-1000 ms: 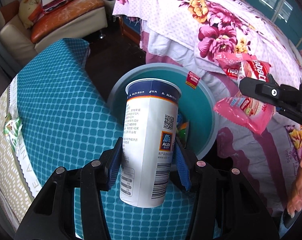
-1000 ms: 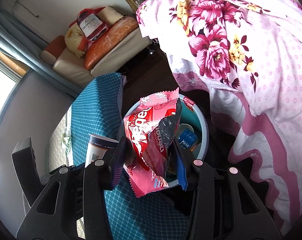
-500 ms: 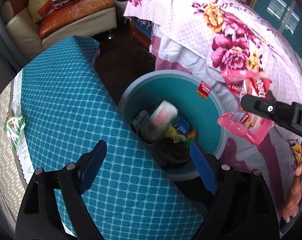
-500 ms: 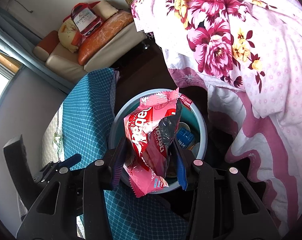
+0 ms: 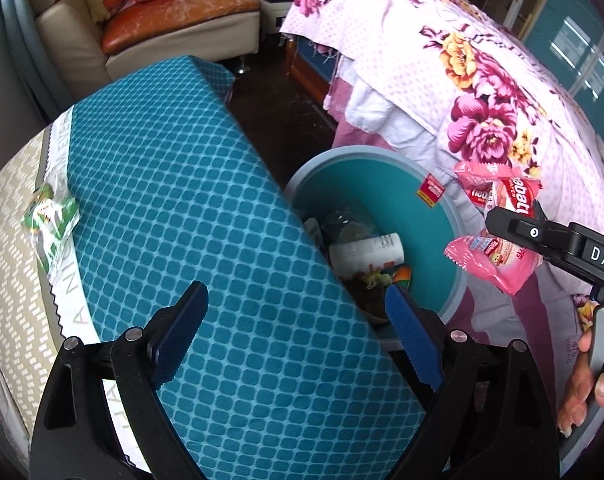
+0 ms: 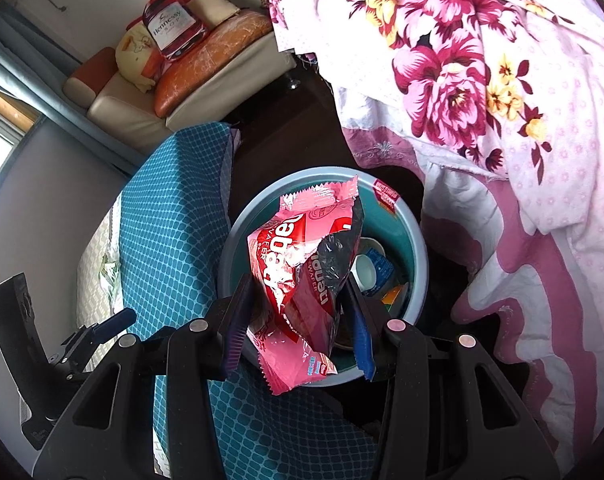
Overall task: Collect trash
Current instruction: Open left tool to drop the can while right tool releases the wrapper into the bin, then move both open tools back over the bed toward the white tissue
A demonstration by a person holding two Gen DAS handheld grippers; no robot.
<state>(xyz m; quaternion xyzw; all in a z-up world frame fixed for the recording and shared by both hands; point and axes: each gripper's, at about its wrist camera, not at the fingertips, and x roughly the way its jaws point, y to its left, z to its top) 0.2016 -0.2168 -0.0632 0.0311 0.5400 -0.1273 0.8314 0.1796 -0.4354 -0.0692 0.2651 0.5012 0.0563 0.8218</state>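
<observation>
Looking down from the left wrist view, the left gripper [image 5: 298, 332] stands with its blue pads [image 5: 180, 332] spread wide and nothing between them; its jaws have just been opening. Below it lie the teal quilted cover [image 5: 182, 200] and, past that cover's right edge, the round bin [image 5: 437, 236]. A white cup [image 5: 365, 250] lies on its side among other scraps at the bin's bottom, beyond the fingertips and touching neither pad. Only this view shows the green wrapper [image 5: 52, 224] resting near the cover's left edge, and a person's fingers [image 5: 581, 384] on a handle at the far right. It also shows the right gripper [image 5: 541, 232] from the side, with the pink wafer wrapper [image 5: 497, 256] hanging from it over the bin's right rim.

The right wrist view shows that grip head-on: the right gripper [image 6: 302, 320] is clamped on the pink wafer wrapper [image 6: 302, 280], a blue pad [image 6: 238, 320] pressing on each side of the crumpled packet. The packet sticks up past the fingertips and hangs below them, directly above the bin's [image 6: 415, 256] opening. Only here can the wrapper's torn dark inner lining be seen, plus a blue packet [image 6: 383, 268] inside the bin. The left gripper [image 6: 102, 328] shows at the lower left, over the cover's [image 6: 170, 220] near edge.
</observation>
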